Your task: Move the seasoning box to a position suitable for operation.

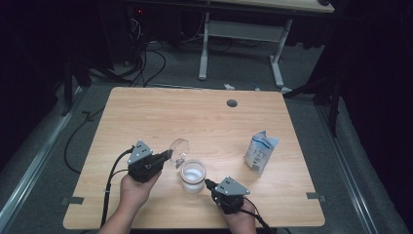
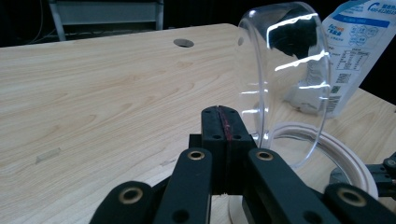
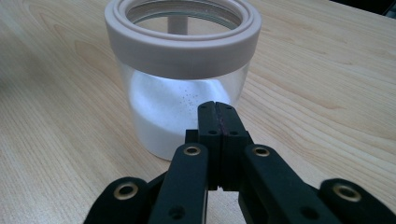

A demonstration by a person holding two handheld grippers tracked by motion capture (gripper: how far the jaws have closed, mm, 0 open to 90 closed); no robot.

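Glass breaks, so go slow. Your left hand-held gripper (image 1: 167, 157) looks pinched on the edge of the clear lid (image 2: 285, 79), but the grip spot is hard to see. The lid stands tilted just above the jar (image 1: 193, 176), which sits mid-desk (image 1: 146, 112) with white powder inside. Your right hand-held gripper (image 3: 217, 114) is closed on nothing, near the jar. Hold the smooth, slippery lid by its rim.
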